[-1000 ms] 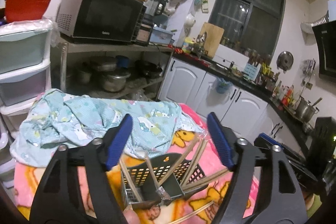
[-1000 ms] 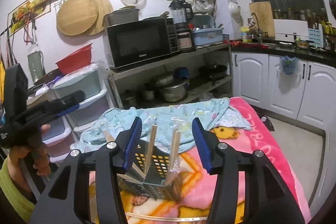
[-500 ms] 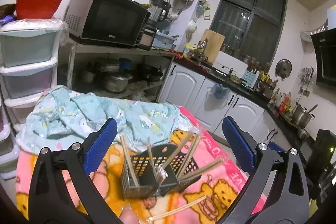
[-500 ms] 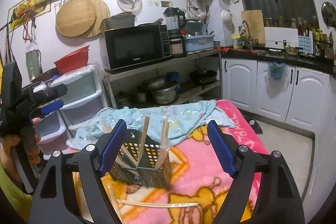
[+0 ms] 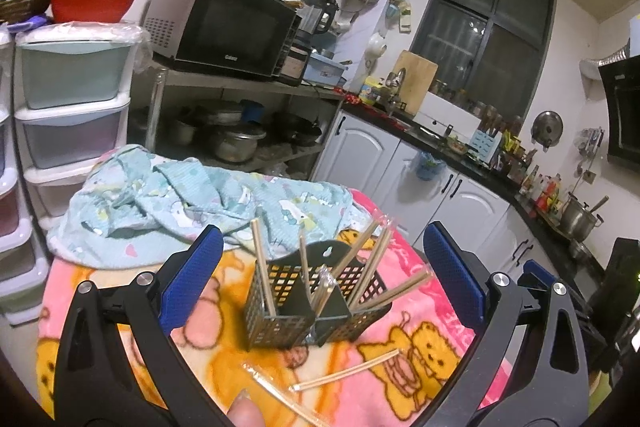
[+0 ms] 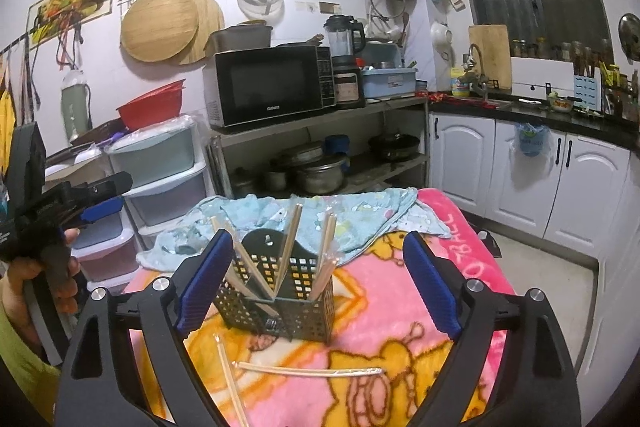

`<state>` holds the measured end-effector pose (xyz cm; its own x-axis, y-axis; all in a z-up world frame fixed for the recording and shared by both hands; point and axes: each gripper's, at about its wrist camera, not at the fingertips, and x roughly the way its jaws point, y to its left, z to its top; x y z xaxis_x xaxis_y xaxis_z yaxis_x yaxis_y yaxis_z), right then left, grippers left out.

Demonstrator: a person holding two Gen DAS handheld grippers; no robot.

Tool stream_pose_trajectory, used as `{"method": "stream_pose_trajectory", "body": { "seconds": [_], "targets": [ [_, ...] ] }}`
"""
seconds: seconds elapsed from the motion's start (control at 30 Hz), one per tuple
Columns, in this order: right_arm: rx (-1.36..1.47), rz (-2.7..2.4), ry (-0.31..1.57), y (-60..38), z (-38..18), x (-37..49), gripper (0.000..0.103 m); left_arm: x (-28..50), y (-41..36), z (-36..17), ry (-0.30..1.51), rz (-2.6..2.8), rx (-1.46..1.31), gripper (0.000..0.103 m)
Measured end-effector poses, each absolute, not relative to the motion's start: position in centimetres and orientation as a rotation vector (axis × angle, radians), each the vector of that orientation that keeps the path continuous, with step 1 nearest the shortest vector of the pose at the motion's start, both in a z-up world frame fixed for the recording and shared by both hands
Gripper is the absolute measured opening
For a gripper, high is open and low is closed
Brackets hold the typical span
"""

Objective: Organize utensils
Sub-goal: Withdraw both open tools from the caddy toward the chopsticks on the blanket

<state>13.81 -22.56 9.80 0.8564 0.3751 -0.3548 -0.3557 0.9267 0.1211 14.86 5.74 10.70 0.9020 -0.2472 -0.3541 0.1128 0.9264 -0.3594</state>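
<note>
We hold the left tool (image 5: pixel 320 279) released and wide, the right tool (image 6: pixel 318 279) empty with jaws opening, before a perforated utensil caddy (image 6: pixel 280 295) of wrapped chopsticks (image 6: pixel 290 243) standing on the pink-blanketed bench (image 6: pixel 400 307), two loose pairs (image 6: pixel 308 371) lying just in front.

Both grippers have backed away from the caddy (image 5: pixel 316 301), which now looks smaller and sits clear of the fingers. The left gripper (image 5: pixel 322 275) has spread fully wide; the right gripper (image 6: pixel 318 283) is opening, nothing pressed between its pads.
</note>
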Motion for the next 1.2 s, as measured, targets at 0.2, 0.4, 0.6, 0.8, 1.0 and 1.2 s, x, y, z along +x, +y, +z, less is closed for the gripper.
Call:
{"method": "stream_pose_trajectory", "body": {
  "seconds": [0.2,0.4,0.6,0.8,1.0,1.2],
  "targets": [
    [0.039,0.389,0.402,-22.3,9.7,13.8,0.085,14.4,6.0,9.8,0.433,-0.181,-0.344,0.092],
    [0.017,0.388,0.435,-21.7,9.0,13.7,0.085,14.1,6.4,8.7,0.463,-0.170,-0.358,0.092],
    [-0.003,0.389,0.472,-21.4,7.8,13.1,0.085,13.8,6.5,6.7,0.513,-0.165,-0.367,0.092],
    [-0.020,0.391,0.512,-21.2,6.5,12.9,0.085,13.6,6.0,5.0,0.562,-0.171,-0.358,0.092],
    [-0.038,0.376,0.572,-21.5,4.3,12.8,0.085,13.4,5.5,3.2,0.613,-0.165,-0.355,0.092],
    [-0.035,0.345,0.636,-22.2,1.8,13.3,0.085,13.7,5.0,1.7,0.659,-0.160,-0.340,0.092]
  ]
}}
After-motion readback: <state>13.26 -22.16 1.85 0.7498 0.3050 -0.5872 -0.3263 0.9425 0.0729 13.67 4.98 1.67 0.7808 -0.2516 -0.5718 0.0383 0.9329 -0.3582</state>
